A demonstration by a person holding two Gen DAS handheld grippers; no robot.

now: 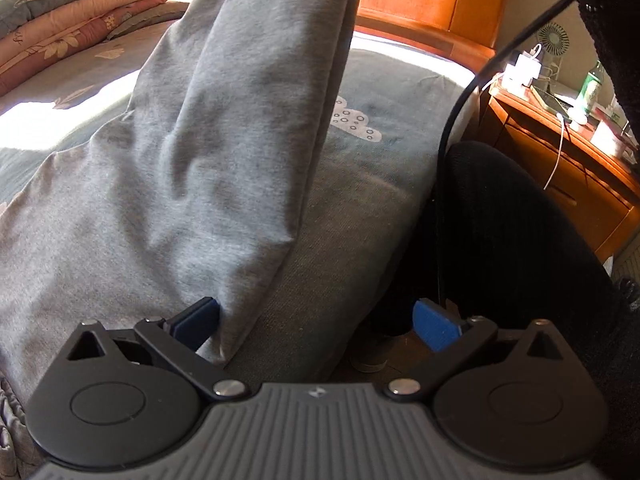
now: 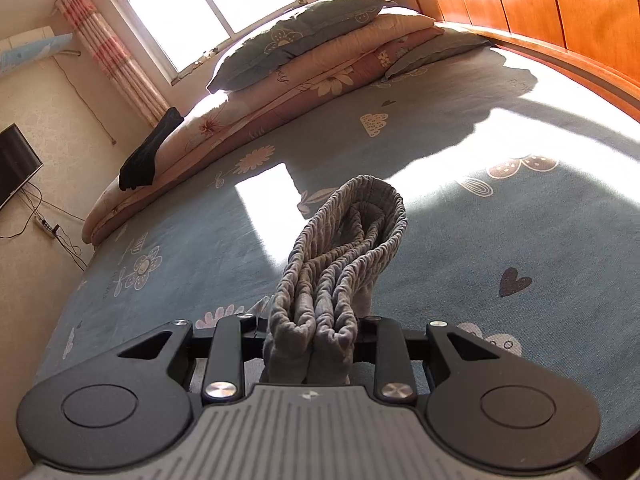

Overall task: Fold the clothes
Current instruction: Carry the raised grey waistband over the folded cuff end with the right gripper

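Clamped tight, my right claw (image 2: 310,344) pinches the bunched, ribbed elastic waistband (image 2: 348,236) of the grey cotton jersey trousers (image 1: 224,128), the gathered band doubled up into several thick folds squeezed between the two black jaws, with a loop of it standing up past the fingertips. Through the left wrist view I see my left claw (image 1: 316,320) standing apart, its blue rubber pads spread wide; the left pad (image 1: 200,316) touches the lower corner of the trousers, while the right pad (image 1: 434,324) is clear of the cloth, so nothing is gripped there. The trousers hang as a long grey length from the top of that view, where the right claw lifts them, and slope down to the left, with their lower part resting on the blue-grey bedsheet printed with flowers, clouds and hearts (image 2: 480,240). A stack of folded floral quilts in pink and cream with a grey-blue pillow on top (image 2: 312,52) lies at the far end of the bed below the bright window (image 2: 208,8). A black sock-like garment (image 2: 148,156) is draped over the edge of that stack. Beside the bed I see my own dark-trousered leg (image 1: 520,248), a black cable (image 1: 460,120), and an orange wooden bedside cabinet (image 1: 560,168) carrying a green bottle (image 1: 592,88).
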